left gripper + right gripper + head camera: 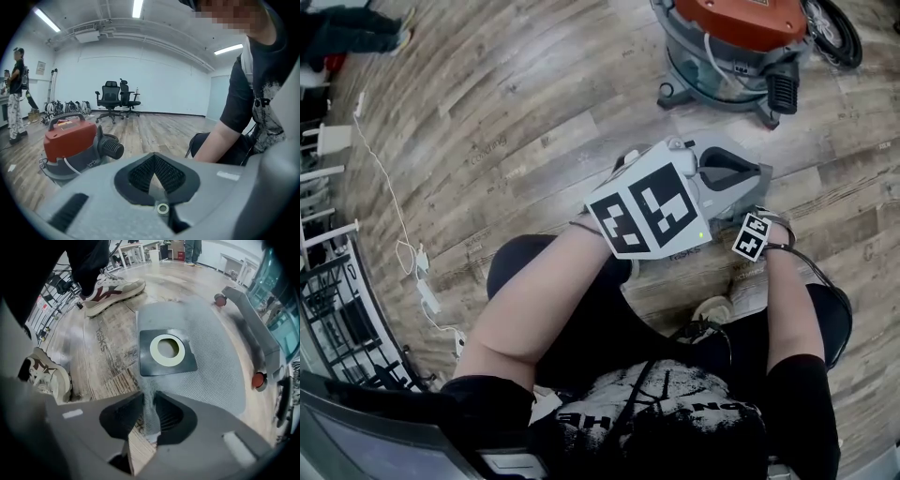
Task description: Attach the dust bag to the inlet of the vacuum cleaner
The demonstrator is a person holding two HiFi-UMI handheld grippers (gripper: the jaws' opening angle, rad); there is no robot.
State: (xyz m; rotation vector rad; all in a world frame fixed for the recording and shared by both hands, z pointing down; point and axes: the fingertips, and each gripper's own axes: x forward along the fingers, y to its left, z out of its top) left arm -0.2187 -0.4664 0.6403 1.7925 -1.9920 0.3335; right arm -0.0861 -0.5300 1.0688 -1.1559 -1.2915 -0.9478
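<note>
1. Grip: pinched thin edge fold of dust bag [211, 366] on the floor [108, 338] with right tool [149, 404]
2. Held left tool [157, 180] pressed together, empty
3. Risked fabric slipping free on lifting, from so slight a hold

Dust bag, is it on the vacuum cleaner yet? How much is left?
Not yet. Done: the right gripper is shut on a fold of the dust bag, which lies on the floor. In hand: picking it up. Left: carrying it to the vacuum cleaner and fitting its ring there. The left gripper is shut, empty.
</note>
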